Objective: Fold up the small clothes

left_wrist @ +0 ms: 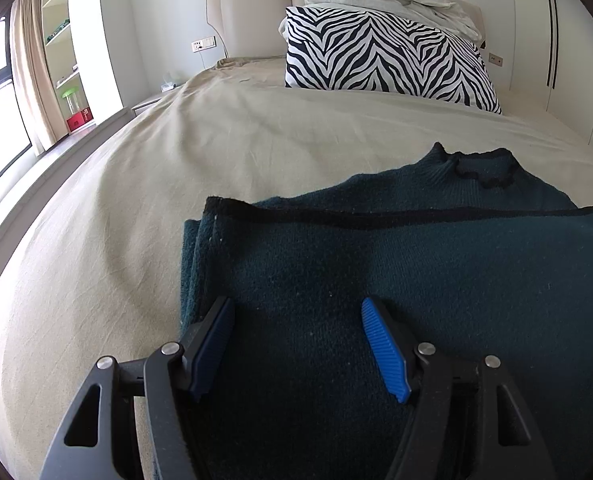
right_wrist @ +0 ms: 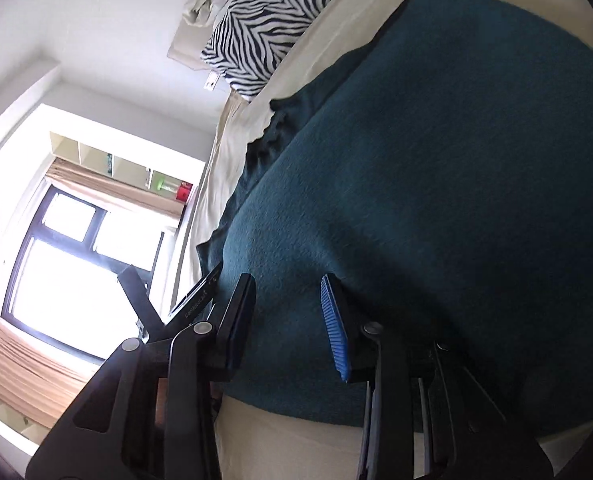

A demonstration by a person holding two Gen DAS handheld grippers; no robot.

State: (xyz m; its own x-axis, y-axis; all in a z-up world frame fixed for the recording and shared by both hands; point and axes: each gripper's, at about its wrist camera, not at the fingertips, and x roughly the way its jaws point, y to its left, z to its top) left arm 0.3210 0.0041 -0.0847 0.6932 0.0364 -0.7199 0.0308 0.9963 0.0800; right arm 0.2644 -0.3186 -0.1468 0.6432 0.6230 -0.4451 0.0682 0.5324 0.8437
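1. Dark teal knit sweater (left_wrist: 396, 264) lies part-folded on the beige bed sheet (left_wrist: 176, 168), directly ahead of and beneath both grippers.
2. Left gripper (left_wrist: 296, 344): jaws parted, pads straddling the knit, nothing pinched.
3. Right gripper (right_wrist: 288, 320): jaws narrowly apart, rolled sideways over the sweater's near edge; no fabric clamped between pads.
4. Handling, judged: soft, limp, fairly thick knit; light, non-fragile, not slippery; stacked layers likely to shift or sag.
5. Recommended hold: pinch all layers at the folded edge left of the left gripper, or at a near corner.
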